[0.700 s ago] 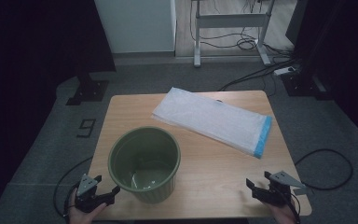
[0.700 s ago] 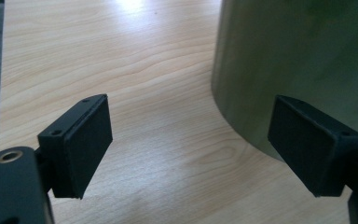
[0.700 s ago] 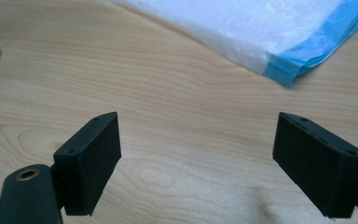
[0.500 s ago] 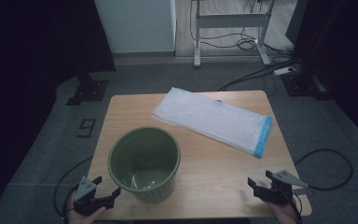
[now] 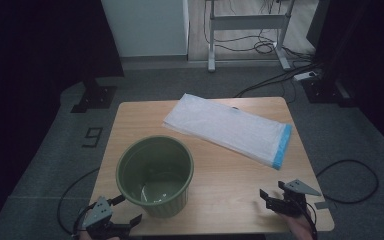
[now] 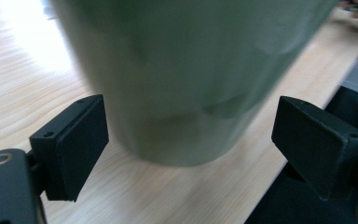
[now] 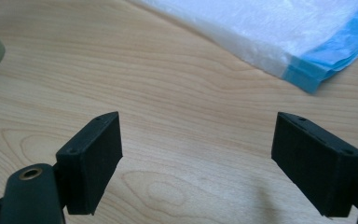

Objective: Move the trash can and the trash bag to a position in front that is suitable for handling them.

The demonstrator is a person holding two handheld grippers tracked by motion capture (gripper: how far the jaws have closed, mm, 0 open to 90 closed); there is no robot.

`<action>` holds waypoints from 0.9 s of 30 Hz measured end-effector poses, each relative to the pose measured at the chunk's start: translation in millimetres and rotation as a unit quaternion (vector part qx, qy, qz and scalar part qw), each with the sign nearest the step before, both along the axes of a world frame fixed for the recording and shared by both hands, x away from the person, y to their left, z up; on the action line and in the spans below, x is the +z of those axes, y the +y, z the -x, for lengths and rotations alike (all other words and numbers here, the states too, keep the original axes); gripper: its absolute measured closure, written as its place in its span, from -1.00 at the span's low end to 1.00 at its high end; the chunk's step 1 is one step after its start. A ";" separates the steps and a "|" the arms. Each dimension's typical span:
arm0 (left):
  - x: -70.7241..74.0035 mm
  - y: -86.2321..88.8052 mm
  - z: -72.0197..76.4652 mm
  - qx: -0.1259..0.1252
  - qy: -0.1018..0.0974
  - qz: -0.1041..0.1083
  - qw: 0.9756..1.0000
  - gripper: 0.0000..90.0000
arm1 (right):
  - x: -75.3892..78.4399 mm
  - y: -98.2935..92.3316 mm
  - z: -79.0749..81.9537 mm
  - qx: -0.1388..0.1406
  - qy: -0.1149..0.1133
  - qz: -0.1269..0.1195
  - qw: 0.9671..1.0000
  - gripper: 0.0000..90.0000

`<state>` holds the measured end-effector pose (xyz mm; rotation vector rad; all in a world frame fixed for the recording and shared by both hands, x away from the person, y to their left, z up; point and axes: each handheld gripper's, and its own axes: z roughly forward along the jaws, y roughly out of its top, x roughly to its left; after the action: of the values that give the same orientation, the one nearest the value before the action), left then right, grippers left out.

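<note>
One table [image 5: 230, 170]. One white folded bag [image 5: 227, 127], blue-edged, far right. One green bin [image 5: 155, 172], near left, upright. Two grippers: left gripper [image 5: 122, 212] fingers wide, just beside bin base; right gripper [image 5: 272, 192] fingers wide, holding nothing. Floor marking reads "9" [image 5: 93, 136].

The left claw [image 5: 125, 212] sits low at the near edge of the tabletop [image 5: 230, 170], at its left corner, jaws spread wide with nothing pressed between them. The right claw [image 5: 272, 192] rests over the near right corner, jaws likewise spread and gripping nothing.
</note>
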<state>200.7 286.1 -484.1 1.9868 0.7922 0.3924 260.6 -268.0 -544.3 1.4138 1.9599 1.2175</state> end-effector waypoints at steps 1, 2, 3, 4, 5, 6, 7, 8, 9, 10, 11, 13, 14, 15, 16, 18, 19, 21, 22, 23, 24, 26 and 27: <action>-0.5 -7.7 -5.0 -0.013 -0.001 -0.005 1.000 -0.81 | -1.8 2.6 0.7 -0.001 0.001 0.004 1.000 -0.66; -1.1 -10.5 -7.4 -0.018 -0.003 -0.009 1.000 -0.79 | -2.1 3.2 1.4 -0.001 0.002 0.004 1.000 -0.66; -1.7 -12.6 -10.2 -0.026 -0.002 -0.010 1.000 -0.74 | -2.3 3.9 2.6 -0.001 0.002 0.003 1.000 -0.66; -2.3 -15.1 -13.5 -0.033 -0.001 -0.011 0.999 -0.74 | -2.2 4.4 4.1 0.002 0.001 0.004 1.000 -0.66; -2.6 -16.7 -15.2 -0.036 -0.002 -0.012 0.999 -0.74 | -1.8 4.7 6.5 0.002 -0.001 0.006 1.000 -0.66; -2.7 -18.8 -17.3 -0.041 -0.002 -0.014 0.999 -0.74 | -1.4 4.8 8.0 0.002 -0.003 0.006 1.000 -0.65; -2.7 -21.1 -19.4 -0.044 -0.001 -0.015 0.999 -0.74 | -0.9 4.6 9.8 0.003 -0.006 0.007 1.000 -0.65; -2.5 -23.1 -21.6 -0.048 -0.001 -0.016 0.999 -0.73 | -0.5 4.1 11.4 0.003 -0.009 0.007 1.000 -0.65; -2.5 -25.2 -23.8 -0.050 -0.002 -0.015 0.999 -0.73 | -0.2 3.3 12.9 0.003 -0.011 0.008 1.000 -0.65; -2.7 -27.1 -26.2 -0.054 -0.001 -0.012 0.998 -0.73 | -0.1 2.3 14.4 0.002 -0.012 0.008 1.000 -0.64; -2.9 -29.2 -28.6 -0.056 -0.001 -0.011 0.998 -0.73 | -0.2 1.3 15.7 -0.001 -0.013 0.007 1.000 -0.64; -3.1 -33.5 -33.7 -0.060 -0.001 -0.011 0.998 -0.72 | 0.0 -1.2 18.3 -0.008 -0.016 0.007 1.000 -0.62; -3.1 -33.5 -33.7 -0.060 -0.001 -0.011 0.998 -0.71 | 0.0 -1.2 18.3 -0.008 -0.016 0.007 1.000 -0.62; -3.2 -36.3 -36.9 -0.062 -0.001 -0.010 0.998 -0.71 | -0.3 -2.4 19.7 -0.014 -0.018 0.006 1.000 -0.62; -3.3 -40.8 -41.6 -0.066 -0.002 -0.010 0.998 -0.70 | -0.6 -2.6 20.3 -0.016 -0.018 0.006 1.000 -0.61; -3.3 -46.8 -46.9 -0.070 -0.002 -0.011 0.997 -0.70 | -0.9 -2.7 21.3 -0.017 -0.019 0.007 1.000 -0.61; -3.3 -49.9 -49.4 -0.073 -0.001 -0.011 0.997 -0.70 | -1.0 -2.5 21.7 -0.017 -0.019 0.007 1.000 -0.61; -3.7 -56.5 -53.9 -0.083 -0.001 -0.009 0.997 -0.69 | -1.2 -2.1 22.9 -0.018 -0.020 0.008 1.000 -0.60; -3.8 -60.9 -56.4 -0.088 -0.001 -0.012 0.996 -0.69 | -1.2 -2.1 23.7 -0.018 -0.021 0.008 1.000 -0.59; -3.9 -63.5 -57.7 -0.090 0.000 -0.014 0.996 -0.69 | -1.2 -2.2 24.7 -0.018 -0.025 0.009 0.999 -0.58; -3.8 -66.8 -59.2 -0.093 0.000 -0.016 0.996 -0.69 | -1.2 -2.2 25.2 -0.020 -0.027 0.008 0.999 -0.58; -3.5 -73.5 -62.6 -0.097 0.001 -0.017 0.995 -0.69 | -0.8 -2.8 25.7 -0.022 -0.030 0.006 0.999 -0.58; -3.4 -76.9 -64.2 -0.099 0.001 -0.018 0.995 -0.69 | -0.8 -3.1 25.6 -0.023 -0.031 0.006 0.999 -0.58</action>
<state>264.9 209.2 -487.5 2.0772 0.5857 0.2892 235.0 -271.0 -545.1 1.3905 1.8813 1.2124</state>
